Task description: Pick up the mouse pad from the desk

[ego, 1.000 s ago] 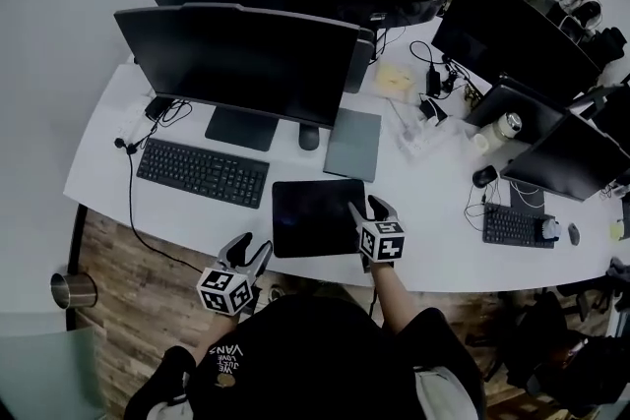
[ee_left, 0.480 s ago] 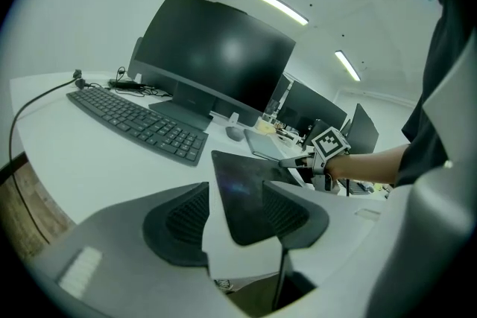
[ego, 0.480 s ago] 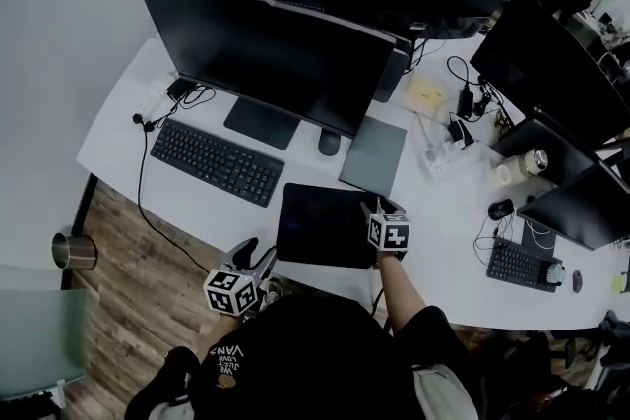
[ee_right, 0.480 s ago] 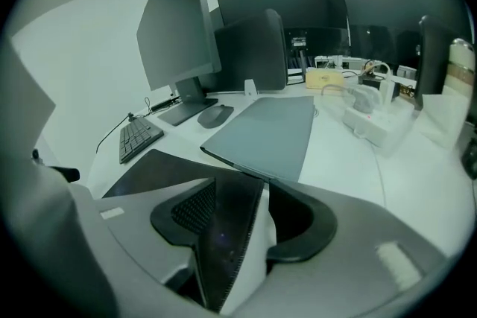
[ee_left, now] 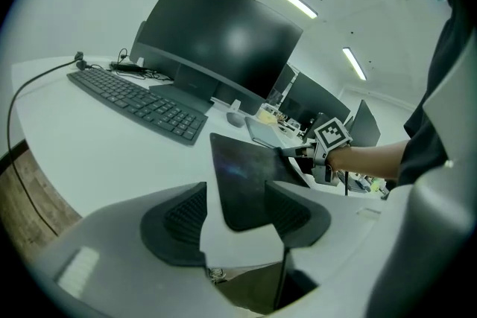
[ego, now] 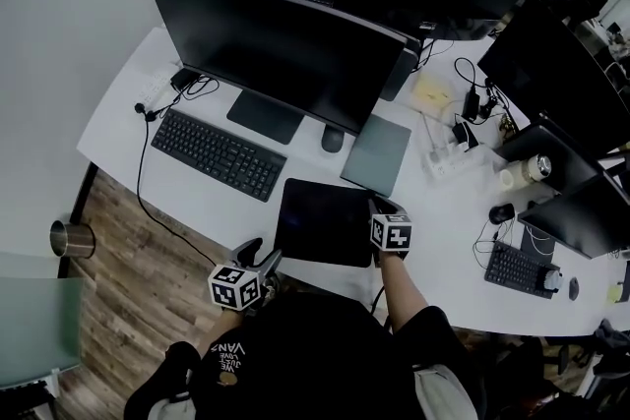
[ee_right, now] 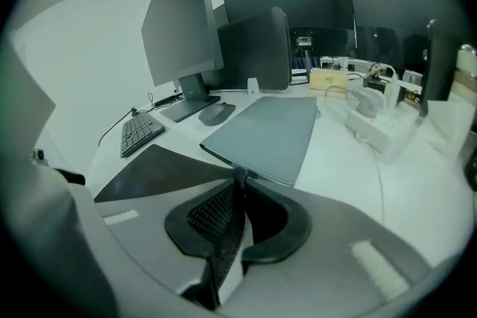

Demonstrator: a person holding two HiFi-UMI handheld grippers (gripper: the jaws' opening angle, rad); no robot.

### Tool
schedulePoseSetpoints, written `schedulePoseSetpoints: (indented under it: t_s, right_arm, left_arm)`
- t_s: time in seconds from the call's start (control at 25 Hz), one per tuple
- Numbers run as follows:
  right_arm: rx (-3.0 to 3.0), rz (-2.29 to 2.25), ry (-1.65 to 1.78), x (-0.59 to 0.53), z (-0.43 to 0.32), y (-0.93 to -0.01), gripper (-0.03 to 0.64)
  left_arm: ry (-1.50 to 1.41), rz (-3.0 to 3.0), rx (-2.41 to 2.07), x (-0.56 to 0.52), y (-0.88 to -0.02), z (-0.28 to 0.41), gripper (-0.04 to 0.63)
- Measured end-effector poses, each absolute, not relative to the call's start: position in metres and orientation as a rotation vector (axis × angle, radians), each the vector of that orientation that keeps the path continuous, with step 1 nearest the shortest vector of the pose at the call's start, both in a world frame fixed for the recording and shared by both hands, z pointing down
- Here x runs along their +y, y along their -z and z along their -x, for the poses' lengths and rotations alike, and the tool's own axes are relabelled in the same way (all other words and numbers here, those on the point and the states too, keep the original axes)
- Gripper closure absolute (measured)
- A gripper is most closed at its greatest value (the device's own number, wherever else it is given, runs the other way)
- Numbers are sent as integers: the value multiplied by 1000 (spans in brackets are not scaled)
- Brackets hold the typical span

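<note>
the mouse pad [ego: 323,221] lies flat on the desk [ego: 443,216], near my side, and is not lifted yet. my right gripper [ego: 377,209] is closing its jaws on the pad's right edge. my left gripper [ego: 261,258] is opening, with nothing gripped, just off the desk edge. the lift itself remains.
</note>
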State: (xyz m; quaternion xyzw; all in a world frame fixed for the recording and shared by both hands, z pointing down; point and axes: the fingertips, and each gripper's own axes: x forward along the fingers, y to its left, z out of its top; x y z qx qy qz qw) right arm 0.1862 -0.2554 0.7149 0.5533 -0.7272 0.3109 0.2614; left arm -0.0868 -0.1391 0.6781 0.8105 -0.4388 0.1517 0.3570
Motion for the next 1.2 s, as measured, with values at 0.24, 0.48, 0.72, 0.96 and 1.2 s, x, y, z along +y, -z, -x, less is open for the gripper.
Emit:
schedulePoseSetpoints:
  t_s: [0.24, 0.48, 0.72, 0.96, 1.2]
  right_arm:
    - [-2023, -1509, -837, -250, -181, -702, 585]
    - [-2048, -1554, -851, -243, -176, -692, 588]
    - [-2052, -1583, -846, -239, -174, -685, 588]
    - [-2058, -1590, -834, -235, -170, -681, 588]
    - [-2048, -1601, -799, -232, -170, -676, 588]
  left_arm:
    - [-474, -2076, -1110, -140, -687, 83, 353]
    - [-615, -2078, -1025, -135, -700, 72, 342]
    - [-777, -2145, -992, -136, -713, 53, 330]
    - [-853, -2187, -1039, -138, -715, 47, 331]
    - [-869, -2127, -1058, -142, -719, 54, 504]
